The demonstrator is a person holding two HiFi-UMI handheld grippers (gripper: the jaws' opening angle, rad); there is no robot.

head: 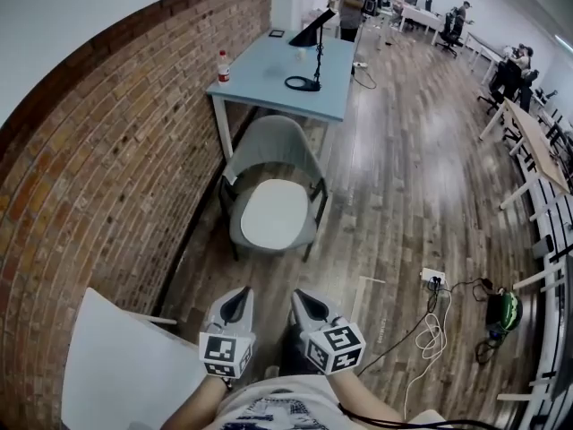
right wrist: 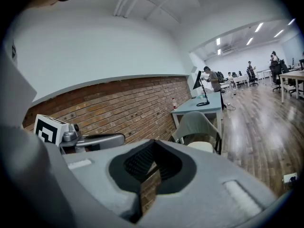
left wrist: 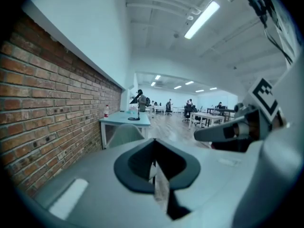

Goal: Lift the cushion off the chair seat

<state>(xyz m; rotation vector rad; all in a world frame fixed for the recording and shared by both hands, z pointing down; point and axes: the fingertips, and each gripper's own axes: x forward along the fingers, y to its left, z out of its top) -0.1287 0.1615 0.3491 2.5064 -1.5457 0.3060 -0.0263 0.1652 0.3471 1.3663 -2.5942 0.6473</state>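
The round white cushion (head: 274, 213) is seen lying on the seat of the grey shell chair (head: 272, 143) at frame centre. The left gripper (head: 238, 294) and right gripper (head: 303, 296) are held clenched and empty at the bottom, well apart from it.

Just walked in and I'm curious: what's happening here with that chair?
A person holds a gripper in each hand, the left gripper and right gripper both shut and empty, pointed toward a grey chair by the brick wall. The pale cushion lies on its seat, untouched; neither gripper has reached it yet.
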